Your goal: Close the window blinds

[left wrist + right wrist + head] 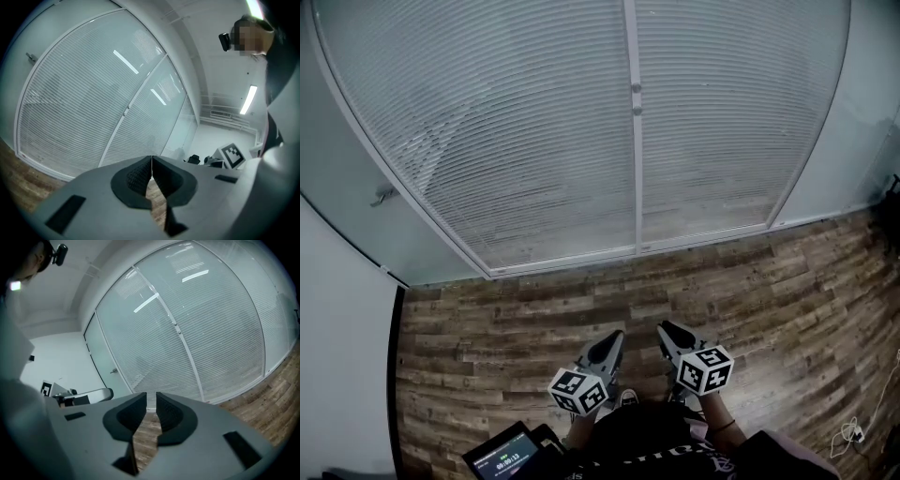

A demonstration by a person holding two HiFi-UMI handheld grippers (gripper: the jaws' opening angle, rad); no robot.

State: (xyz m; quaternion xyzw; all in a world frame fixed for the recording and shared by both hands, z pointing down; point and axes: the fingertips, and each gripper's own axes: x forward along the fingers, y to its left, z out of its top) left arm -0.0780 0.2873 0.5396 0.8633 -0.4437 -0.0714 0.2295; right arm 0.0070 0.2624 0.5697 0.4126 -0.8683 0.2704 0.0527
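Note:
The window blinds point(516, 131) hang as white horizontal slats behind two tall glass panes, split by a white mullion point(637, 169) with small knobs point(636, 88). My two grippers are held low over the wooden floor, well short of the glass. The tips of the left gripper point(611, 343) meet, so it is shut with nothing in it. The right gripper point(668, 331) stands slightly open and empty. In the left gripper view the blinds point(84, 103) fill the left side beyond the left gripper point(151, 161). In the right gripper view the blinds point(211, 329) lie beyond the right gripper point(151, 399).
Wood-plank floor point(769, 291) runs up to the window's bottom frame. A frosted door with a handle point(382, 197) stands at the left. A small device screen point(504, 457) is at the person's waist, and a cable point(853, 431) lies at the lower right.

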